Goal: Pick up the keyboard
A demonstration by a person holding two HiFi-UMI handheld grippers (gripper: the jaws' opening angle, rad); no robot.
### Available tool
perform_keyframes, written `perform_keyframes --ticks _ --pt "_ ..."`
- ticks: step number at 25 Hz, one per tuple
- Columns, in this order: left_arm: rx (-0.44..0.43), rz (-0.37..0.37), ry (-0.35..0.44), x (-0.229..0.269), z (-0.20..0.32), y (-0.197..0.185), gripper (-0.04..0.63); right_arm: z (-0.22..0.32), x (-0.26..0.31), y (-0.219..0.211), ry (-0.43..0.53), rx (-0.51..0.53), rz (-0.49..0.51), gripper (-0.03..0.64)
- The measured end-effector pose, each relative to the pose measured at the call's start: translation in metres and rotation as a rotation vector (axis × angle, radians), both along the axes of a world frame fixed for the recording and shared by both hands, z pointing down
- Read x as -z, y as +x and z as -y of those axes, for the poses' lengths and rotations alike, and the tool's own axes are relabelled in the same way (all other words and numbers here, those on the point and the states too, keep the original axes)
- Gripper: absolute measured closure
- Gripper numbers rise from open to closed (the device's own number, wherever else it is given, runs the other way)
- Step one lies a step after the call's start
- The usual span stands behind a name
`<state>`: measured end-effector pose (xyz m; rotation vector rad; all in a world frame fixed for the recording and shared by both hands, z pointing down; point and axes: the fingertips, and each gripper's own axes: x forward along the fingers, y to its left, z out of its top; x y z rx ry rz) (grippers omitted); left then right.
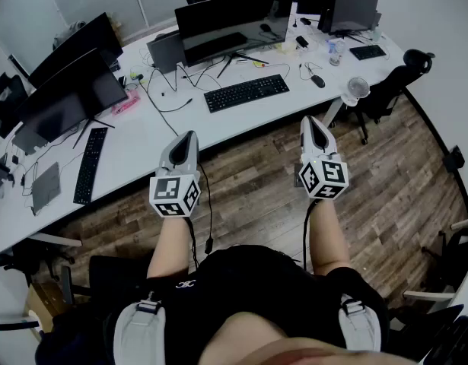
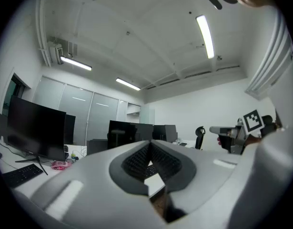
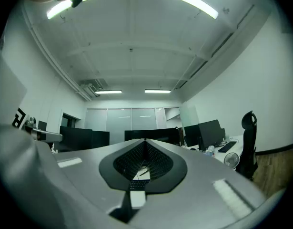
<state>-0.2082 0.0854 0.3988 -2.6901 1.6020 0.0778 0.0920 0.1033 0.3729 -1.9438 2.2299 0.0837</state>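
Keyboard [image 1: 246, 93], the black one, lies flat on the long white desk [image 1: 241, 124] in the upper middle of the head view, just in front of the curved monitor [image 1: 232, 23]. In the frame it sits above and between the two grippers, and neither one touches it.

The left gripper [image 1: 189, 137] is left of centre. Its tip shows against the desk's near edge, down and to the left of the keyboard. The right gripper [image 1: 310, 122] is right of centre, with its tip also against the desk's edge, down and to the right of the keyboard. Both are held out over the wood floor [image 1: 256, 204] on the person's forearms, with the marker cubes toward the camera.

Each gripper's own view shows the ridged dark pads meeting at the tip. The jaws are together with nothing between them, so both grippers are empty.

A second keyboard [image 1: 90, 165] lies at the left of the frame beside other monitors, well apart from both grippers. A mouse [image 1: 317, 81] lies to the right of the task's keyboard.
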Motion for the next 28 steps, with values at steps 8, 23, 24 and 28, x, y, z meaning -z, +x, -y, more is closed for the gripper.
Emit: perform_keyframes --ticks 8,23,24,28 --pt "-0.022 -0.005 0.017 0.000 0.017 -0.014 0.541 0.013 0.001 -0.015 0.005 -0.011 0.004 0.621" --pt "-0.003 -0.009 -0.009 -0.020 0.103 -0.010 0.541 0.096 -0.022 0.003 -0.019 -0.021 0.030 0.621" --pt "0.004 -0.010 -0.010 -0.022 0.113 -0.007 0.541 0.109 -0.024 0.008 -0.020 -0.018 0.028 0.621" --pt "0.037 -0.009 -0.024 -0.033 0.162 0.008 0.541 0.168 -0.033 0.027 -0.024 0.011 0.032 0.621"
